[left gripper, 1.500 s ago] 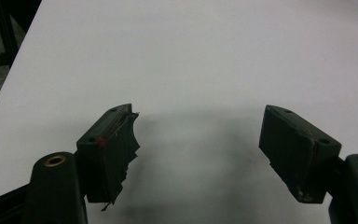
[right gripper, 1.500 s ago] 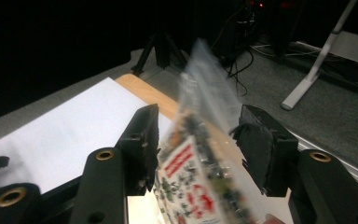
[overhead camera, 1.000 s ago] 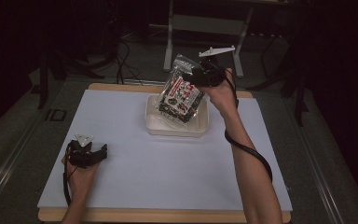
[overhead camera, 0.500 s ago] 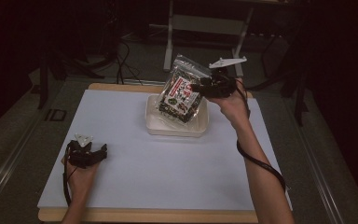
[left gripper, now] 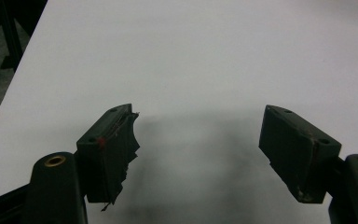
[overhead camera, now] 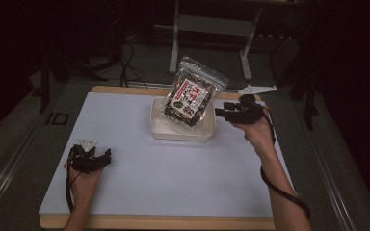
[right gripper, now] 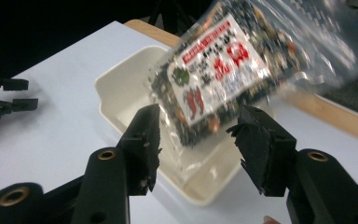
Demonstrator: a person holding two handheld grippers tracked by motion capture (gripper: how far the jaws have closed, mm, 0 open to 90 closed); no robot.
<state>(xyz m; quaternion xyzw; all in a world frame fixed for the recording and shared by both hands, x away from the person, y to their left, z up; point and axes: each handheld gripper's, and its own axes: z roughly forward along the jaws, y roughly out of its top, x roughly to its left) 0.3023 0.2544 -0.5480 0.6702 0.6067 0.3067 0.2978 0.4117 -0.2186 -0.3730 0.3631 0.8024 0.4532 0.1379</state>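
I see the snack bag standing tilted in the white dish near the far edge of the white table, its lower end inside the dish and its clear top leaning out over the far rim. My right gripper sits just beside the dish on its right, and in the right gripper view its jaws stand apart with the bag beyond them, not pinched. My left gripper rests near the front left of the table, jaws spread wide on nothing but bare surface.
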